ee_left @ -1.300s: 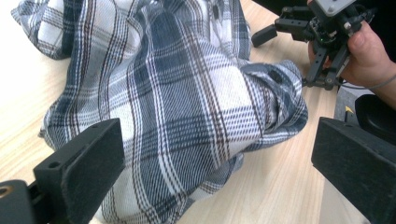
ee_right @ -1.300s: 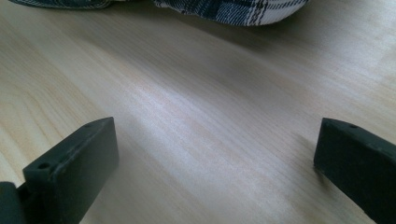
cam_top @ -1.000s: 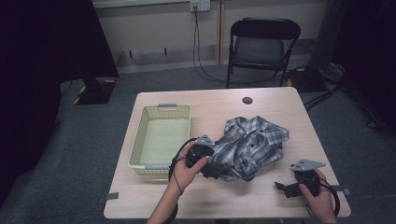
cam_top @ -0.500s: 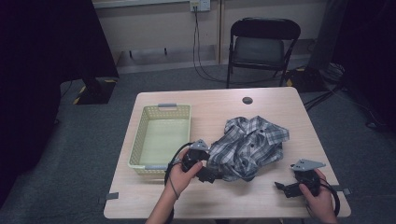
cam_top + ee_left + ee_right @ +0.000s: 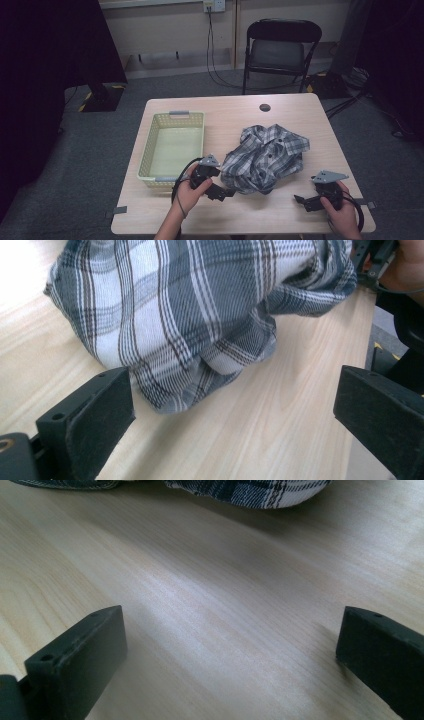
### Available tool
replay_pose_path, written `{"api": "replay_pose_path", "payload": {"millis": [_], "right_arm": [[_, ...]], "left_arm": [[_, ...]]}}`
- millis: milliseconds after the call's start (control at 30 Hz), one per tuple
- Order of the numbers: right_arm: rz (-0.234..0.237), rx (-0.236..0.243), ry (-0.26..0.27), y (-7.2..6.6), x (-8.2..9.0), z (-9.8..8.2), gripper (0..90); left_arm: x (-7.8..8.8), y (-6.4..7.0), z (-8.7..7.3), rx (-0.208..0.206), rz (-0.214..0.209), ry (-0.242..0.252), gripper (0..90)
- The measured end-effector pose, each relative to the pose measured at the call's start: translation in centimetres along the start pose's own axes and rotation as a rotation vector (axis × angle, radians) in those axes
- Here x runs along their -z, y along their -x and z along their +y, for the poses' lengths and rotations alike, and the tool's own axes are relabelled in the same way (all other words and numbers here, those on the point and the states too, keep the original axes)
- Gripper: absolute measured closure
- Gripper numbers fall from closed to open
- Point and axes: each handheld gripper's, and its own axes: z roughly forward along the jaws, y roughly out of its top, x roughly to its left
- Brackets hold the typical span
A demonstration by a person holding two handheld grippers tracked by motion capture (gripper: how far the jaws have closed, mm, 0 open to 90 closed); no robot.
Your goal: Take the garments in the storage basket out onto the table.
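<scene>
soft crumpled grey-and-white plaid cotton shirt (image 5: 265, 157) looks light, floppy; left gripper (image 5: 226, 192), jaws wide apart, should pinch its 7 o'clock fold; right gripper (image 5: 299, 200) open too

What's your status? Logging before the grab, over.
Left gripper open, at the plaid shirt hem. Right gripper open over bare table, apart from shirt. Basket beside shirt. Nothing in the way.

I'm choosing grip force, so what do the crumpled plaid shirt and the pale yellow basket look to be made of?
The crumpled grey-and-white plaid shirt looks like soft woven cotton, matte: thread weave and loose folds show. The pale yellow rectangular basket seems moulded plastic, with perforated lattice walls and a slight sheen.
</scene>
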Motion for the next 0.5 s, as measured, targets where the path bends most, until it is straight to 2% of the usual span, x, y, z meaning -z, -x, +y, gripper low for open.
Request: {"api": "replay_pose_path", "payload": {"millis": [233,500], "right_arm": [[0.0,0.0,0.0,0.0,0.0,0.0,0.0],[0.0,0.0,0.0,0.0,0.0,0.0,0.0]], "left_arm": [[0.0,0.0,-0.8,-0.005,-0.002,-0.018,2.4],[0.4,0.0,-1.5,-0.001,-0.003,-0.008,3.8]]}}
